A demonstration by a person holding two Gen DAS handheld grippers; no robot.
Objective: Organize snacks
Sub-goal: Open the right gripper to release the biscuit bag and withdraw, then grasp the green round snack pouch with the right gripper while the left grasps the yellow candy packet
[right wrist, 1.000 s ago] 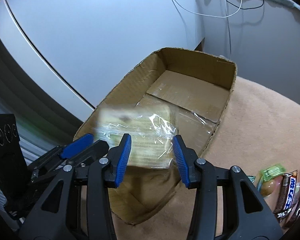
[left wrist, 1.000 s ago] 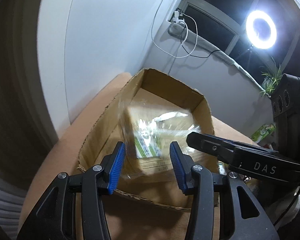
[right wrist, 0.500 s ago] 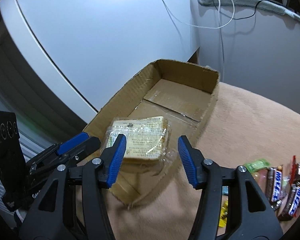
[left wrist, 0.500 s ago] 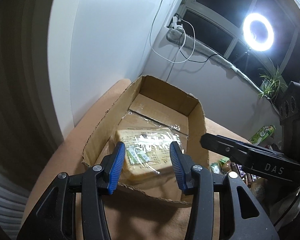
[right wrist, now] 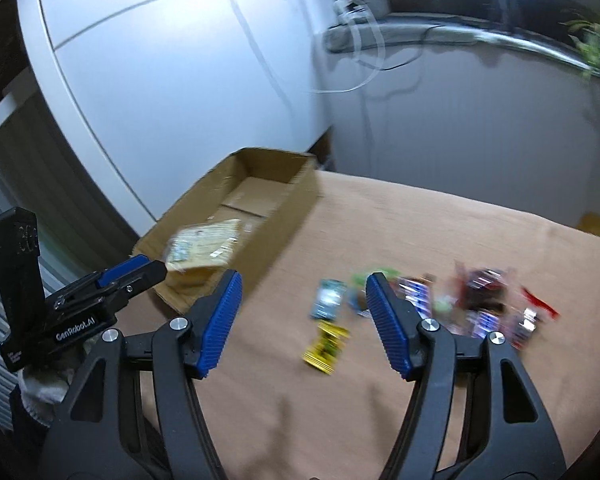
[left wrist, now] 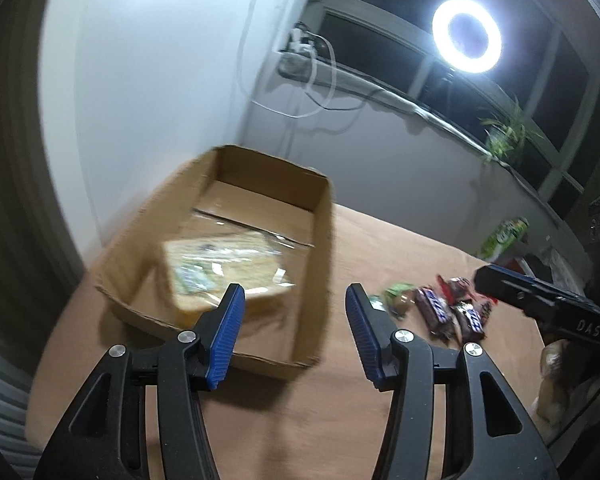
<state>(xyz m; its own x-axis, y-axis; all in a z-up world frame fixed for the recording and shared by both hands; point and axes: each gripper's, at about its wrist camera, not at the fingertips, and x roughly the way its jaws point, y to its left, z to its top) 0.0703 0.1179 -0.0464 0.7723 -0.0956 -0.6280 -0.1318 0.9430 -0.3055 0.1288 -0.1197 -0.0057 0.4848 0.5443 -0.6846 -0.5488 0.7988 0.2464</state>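
A wrapped bread packet (left wrist: pixel 220 268) lies inside the open cardboard box (left wrist: pixel 324 240) on the tan-covered table; the same packet (right wrist: pixel 204 246) and box (right wrist: pixel 284 216) show in the right wrist view. My left gripper (left wrist: pixel 292 300) hangs over the box's near right corner, jaws opening, nothing between them. My right gripper (right wrist: pixel 302 292) is above the table to the right of the box, jaws opening and empty. Beyond it lie a teal packet (right wrist: pixel 327 298), a yellow packet (right wrist: pixel 326 346) and several chocolate bars (right wrist: pixel 488 300). The chocolate bars (left wrist: pixel 448 312) also appear in the left wrist view.
The tan tablecloth (right wrist: pixel 380 400) is bare in front of both grippers. A white wall with hanging cables stands behind the box. A ring light (left wrist: pixel 466 36) shines at the window, with a plant (left wrist: pixel 508 128) on the sill. A green can (left wrist: pixel 504 236) sits at the table's far right.
Both grippers let go of the bread packet, which now lies in the box. Both have pulled back and swung right, the right one farther, bringing the loose snacks into view.
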